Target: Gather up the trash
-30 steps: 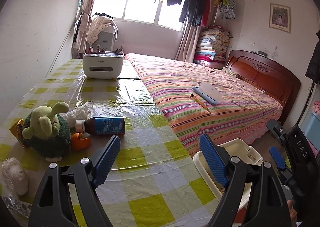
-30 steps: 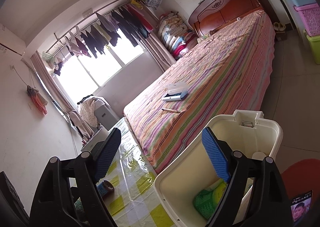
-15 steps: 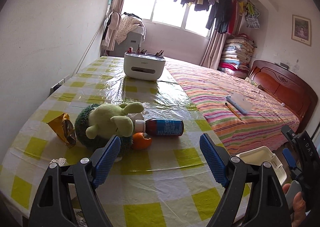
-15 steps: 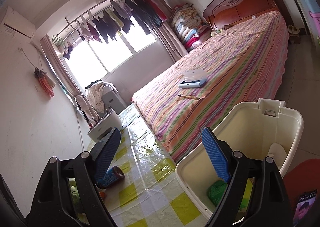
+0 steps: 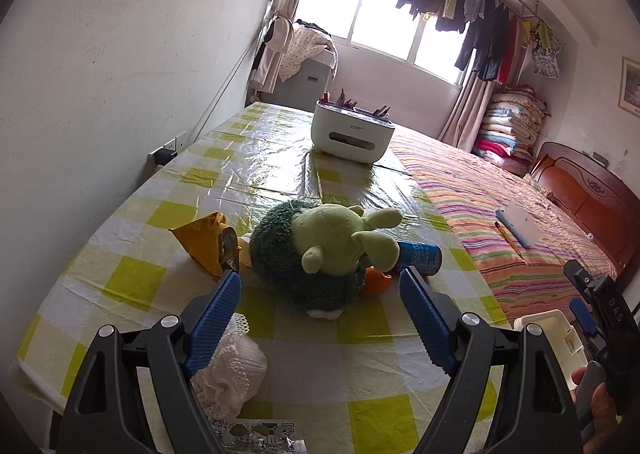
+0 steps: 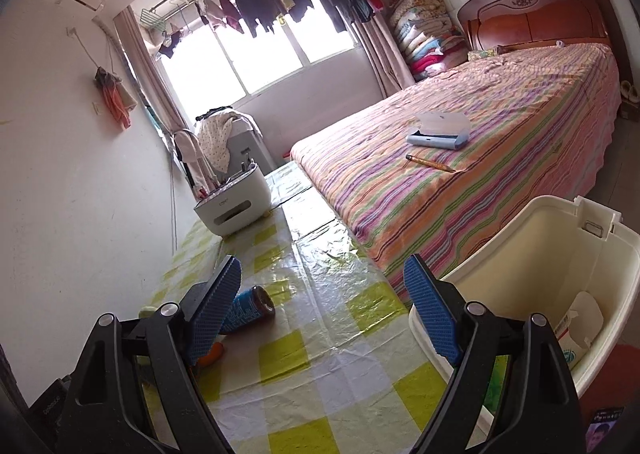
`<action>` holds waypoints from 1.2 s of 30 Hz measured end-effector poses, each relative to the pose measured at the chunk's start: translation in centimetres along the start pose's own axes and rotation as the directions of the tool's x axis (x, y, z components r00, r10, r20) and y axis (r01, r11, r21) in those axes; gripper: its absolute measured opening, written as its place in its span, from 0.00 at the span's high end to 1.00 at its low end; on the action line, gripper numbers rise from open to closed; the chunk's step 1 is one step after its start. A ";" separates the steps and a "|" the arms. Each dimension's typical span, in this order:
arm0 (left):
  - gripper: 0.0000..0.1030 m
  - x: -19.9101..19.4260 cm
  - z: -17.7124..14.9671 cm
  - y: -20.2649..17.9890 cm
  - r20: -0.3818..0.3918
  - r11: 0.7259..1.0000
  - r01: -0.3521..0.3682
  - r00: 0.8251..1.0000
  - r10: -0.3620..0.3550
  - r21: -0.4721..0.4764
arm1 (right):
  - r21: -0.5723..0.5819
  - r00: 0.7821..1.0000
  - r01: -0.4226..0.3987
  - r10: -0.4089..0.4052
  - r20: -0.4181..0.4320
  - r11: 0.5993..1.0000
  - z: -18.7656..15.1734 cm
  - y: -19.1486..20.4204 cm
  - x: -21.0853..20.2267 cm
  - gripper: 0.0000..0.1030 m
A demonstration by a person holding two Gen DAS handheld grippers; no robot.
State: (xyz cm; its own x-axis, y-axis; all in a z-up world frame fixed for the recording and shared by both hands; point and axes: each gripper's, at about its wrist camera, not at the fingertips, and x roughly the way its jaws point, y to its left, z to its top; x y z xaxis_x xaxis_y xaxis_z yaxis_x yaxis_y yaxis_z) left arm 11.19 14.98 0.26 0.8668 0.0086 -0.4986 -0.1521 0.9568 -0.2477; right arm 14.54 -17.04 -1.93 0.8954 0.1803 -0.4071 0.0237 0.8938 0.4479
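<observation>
**Over the checked tabletop, lining up the next piece of trash**

Over the tabletop (image 5: 280,338) I am holding both tools with their jaws apart and nothing between them. My left tool (image 5: 320,318) is pointing at the cluster in the middle of the left wrist frame: a green plush toy (image 5: 320,254), a torn yellow snack wrapper (image 5: 208,244) just to its left, an orange peel (image 5: 376,284) and a blue-labelled bottle (image 5: 418,256) lying on its side at the toy's right. A white lacy bundle (image 5: 230,366) is sitting at lower left, beside the left pad, and a printed packet (image 5: 256,432) is lying at the bottom edge.

My right tool (image 6: 324,318) is hovering between the bottle, seen at left centre of its own frame, and the cream bin (image 6: 532,254) at lower right, which is already holding a white carton and something green.

I am judging this as the reaching step: some trash is in, more is waiting. Next I am needing to pick one target, likely the wrapper or the peel, drop the jaws around it without catching the toy, and close. The bottle may roll if nudged.
</observation>
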 end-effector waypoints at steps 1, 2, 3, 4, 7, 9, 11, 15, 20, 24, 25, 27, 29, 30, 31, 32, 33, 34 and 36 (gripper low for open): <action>0.23 -0.1 0.0 0.5 -0.002 1.000 -0.004 1.000 0.004 -0.008 | -0.020 1.000 -0.024 0.024 -0.013 0.999 -0.1 0.6 0.2 0.20; 0.23 -0.2 0.1 1.0 -0.002 1.000 -0.010 1.000 0.009 -0.016 | -0.042 0.999 -0.048 0.048 -0.021 0.998 -0.3 1.3 0.2 0.20; 0.23 -0.3 0.1 1.6 -0.003 1.000 -0.015 1.000 0.015 -0.024 | -0.064 0.997 -0.075 0.073 -0.027 0.995 -0.5 1.9 0.2 0.20; 0.23 -0.4 0.2 2.1 -0.005 0.999 -0.021 1.000 0.020 -0.033 | -0.086 0.995 -0.101 0.098 -0.032 0.991 -0.7 2.6 0.2 0.20; 0.23 -0.8 0.2 3.8 -0.011 0.997 -0.038 0.999 0.038 -0.065 | -0.144 0.983 -0.178 0.170 -0.066 0.973 -1.4 4.8 0.3 0.20; 0.23 -1.1 0.1 5.2 -0.019 0.994 -0.050 0.999 0.048 -0.093 | -0.180 0.975 -0.214 0.200 -0.092 0.960 -2.0 6.4 0.3 0.20; 0.23 -1.2 0.1 6.7 -0.028 0.990 -0.058 0.998 0.055 -0.126 | -0.202 0.963 -0.262 0.241 -0.123 0.944 -2.5 7.8 0.5 0.20; 0.23 -1.5 0.0 8.8 -0.039 0.981 -0.067 0.997 0.060 -0.182 | -0.213 0.937 -0.329 0.288 -0.199 0.920 -3.7 10.1 1.5 0.20; 0.23 -1.9 -0.1 10.1 -0.059 0.977 -0.049 0.998 0.037 -0.207 | -0.233 0.917 -0.360 0.296 -0.268 0.903 -5.2 12.5 2.5 0.20; 0.23 -2.0 -0.5 10.5 -0.093 0.980 -0.005 0.996 -0.014 -0.201 | -0.246 0.906 -0.375 0.298 -0.301 0.894 -5.8 13.8 3.1 0.18; 0.23 -2.0 -0.7 10.4 -0.102 0.981 0.010 0.994 -0.031 -0.192 | -0.246 0.902 -0.381 0.300 -0.310 0.891 -5.9 14.1 3.4 0.18; 0.23 -1.9 -1.0 10.1 -0.121 0.986 0.038 0.991 -0.059 -0.163 | -0.254 0.892 -0.397 0.305 -0.335 0.882 -6.2 14.6 4.0 0.17; 0.23 -1.7 -1.2 9.7 -0.140 0.991 0.053 0.988 -0.070 -0.120 | -0.277 0.892 -0.399 0.299 -0.340 0.874 -6.5 15.3 4.3 0.14; 0.23 -1.6 -1.4 9.4 -0.149 0.994 0.057 0.986 -0.071 -0.097 | -0.288 0.885 -0.411 0.304 -0.352 0.865 -6.6 15.7 4.6 0.11; 0.23 -1.5 -1.5 9.0 -0.155 0.995 0.058 0.985 -0.069 -0.079 | -0.296 0.881 -0.418 0.304 -0.364 0.859 -6.6 16.1 4.9 0.11; 0.23 -1.5 -1.6 8.8 -0.160 0.996 0.059 0.985 -0.068 -0.065 | -0.302 0.881 -0.417 0.299 -0.367 0.857 -6.7 16.4 5.3 0.11; 0.23 -1.4 -1.7 8.6 -0.163 0.997 0.060 0.984 -0.068 -0.053 | -0.303 0.879 -0.418 0.297 -0.374 0.856 -6.8 16.6 5.7 0.11; 0.23 -1.3 -1.7 8.4 -0.167 0.997 0.060 0.984 -0.066 -0.043 | -0.298 0.873 -0.421 0.293 -0.389 0.857 -6.8 16.8 6.2 0.10; 0.23 -1.0 -1.8 8.1 -0.174 0.998 0.055 0.983 -0.061 -0.036 | -0.270 0.862 -0.423 0.292 -0.414 0.865 -6.8 16.9 7.2 0.10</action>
State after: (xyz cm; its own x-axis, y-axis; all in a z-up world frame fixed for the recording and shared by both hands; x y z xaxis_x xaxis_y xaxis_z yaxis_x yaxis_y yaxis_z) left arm 8.20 22.22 -2.77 0.7783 -0.1004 -0.6198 -0.1208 0.9447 -0.3047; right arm 18.31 2.13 -2.75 0.5948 0.5867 -0.5496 -0.4780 0.8078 0.3449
